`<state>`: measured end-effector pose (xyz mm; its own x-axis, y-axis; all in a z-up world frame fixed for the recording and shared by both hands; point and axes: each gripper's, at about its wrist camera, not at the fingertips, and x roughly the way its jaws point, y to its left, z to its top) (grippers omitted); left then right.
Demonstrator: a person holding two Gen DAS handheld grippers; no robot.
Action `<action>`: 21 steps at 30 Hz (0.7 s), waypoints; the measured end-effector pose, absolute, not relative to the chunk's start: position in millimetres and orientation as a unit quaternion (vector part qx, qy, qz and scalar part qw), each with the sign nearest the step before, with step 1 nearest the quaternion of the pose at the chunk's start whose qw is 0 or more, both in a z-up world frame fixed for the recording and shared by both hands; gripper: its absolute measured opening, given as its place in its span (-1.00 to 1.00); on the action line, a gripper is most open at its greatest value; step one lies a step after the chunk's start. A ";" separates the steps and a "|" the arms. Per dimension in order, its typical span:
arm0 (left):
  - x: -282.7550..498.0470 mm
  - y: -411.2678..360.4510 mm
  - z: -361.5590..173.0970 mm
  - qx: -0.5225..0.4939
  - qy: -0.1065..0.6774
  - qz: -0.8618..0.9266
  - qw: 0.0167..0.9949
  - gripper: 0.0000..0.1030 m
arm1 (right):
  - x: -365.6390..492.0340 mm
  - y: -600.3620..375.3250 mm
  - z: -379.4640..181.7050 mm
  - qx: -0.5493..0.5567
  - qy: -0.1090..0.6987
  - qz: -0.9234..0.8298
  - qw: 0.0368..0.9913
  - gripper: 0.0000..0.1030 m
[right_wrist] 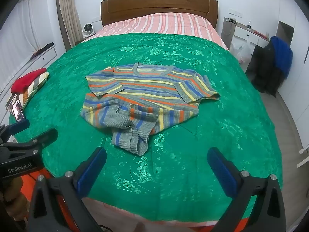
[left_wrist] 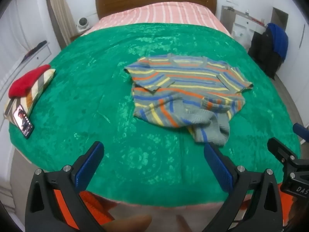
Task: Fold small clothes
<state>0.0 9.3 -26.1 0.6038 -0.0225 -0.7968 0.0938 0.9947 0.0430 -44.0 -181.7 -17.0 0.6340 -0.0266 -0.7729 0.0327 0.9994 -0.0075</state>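
My left gripper (left_wrist: 154,166) has its fingers spread wide with nothing between them, and my right gripper (right_wrist: 156,168) is the same: wide apart and empty. Both hover over the near edge of the green bedspread (right_wrist: 222,61), short of the sweater, touching nothing.

The striped sweater (right_wrist: 146,92) lies in the middle of the bedspread, neck toward the wooden headboard (right_wrist: 159,5). Its upper half is fairly flat, and both short sleeves look turned in over the chest. The hem (right_wrist: 133,135), the part of the sweater nearest me, is bunched and twisted into a crumpled tongue that points at my fingers.

I judge the fold is only begun: the sleeves seem placed, but the body is not yet doubled, and the messy hem would spoil any fold made now. So the next move, I think, calls for both grippers to reach forward to the hem, one at each lower corner, pinch only the knit and not the bedspread under it, and pull the hem flat and square. Then it can be lifted up toward the neck.

Far off the sweater's left side, at the bedspread's edge, sit a red cloth (left_wrist: 27,81) on a striped pillow (left_wrist: 39,89) and a phone (left_wrist: 23,122), well clear of my work.
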 end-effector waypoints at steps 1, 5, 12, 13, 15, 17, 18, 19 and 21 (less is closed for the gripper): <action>-0.4 9.4 -25.7 0.041 0.443 -0.032 0.895 1.00 | -44.3 -181.8 -17.0 0.004 0.428 -0.017 0.904 1.00; -0.5 10.1 -25.0 0.041 0.442 -0.031 0.895 1.00 | -44.8 -184.1 -16.9 0.005 0.431 -0.013 0.902 1.00; -2.7 11.3 -20.5 0.041 0.440 -0.038 0.896 1.00 | -43.5 -180.1 -16.9 -0.001 0.430 -0.016 0.903 1.00; -1.9 11.8 -19.5 0.039 0.440 -0.039 0.896 1.00 | -44.8 -179.1 -16.1 -0.005 0.431 -0.016 0.902 1.00; -0.1 12.0 -19.1 0.040 0.439 -0.038 0.897 1.00 | -45.7 -177.3 -18.3 -0.007 0.430 -0.015 0.902 1.00; 1.8 11.1 -20.5 0.043 0.441 -0.037 0.896 0.99 | -46.0 -176.1 -15.6 -0.006 0.428 -0.013 0.904 1.00; 2.5 10.5 -21.8 0.043 0.443 -0.037 0.895 0.99 | -46.5 -176.9 -15.1 -0.005 0.428 -0.012 0.904 1.00; 2.8 10.5 -22.7 0.043 0.444 -0.037 0.894 0.99 | -47.7 -176.5 -15.3 -0.004 0.428 -0.010 0.904 1.00; 2.6 10.4 -24.4 0.039 0.449 -0.038 0.892 0.99 | -47.4 -177.9 -17.1 0.003 0.430 -0.004 0.903 1.00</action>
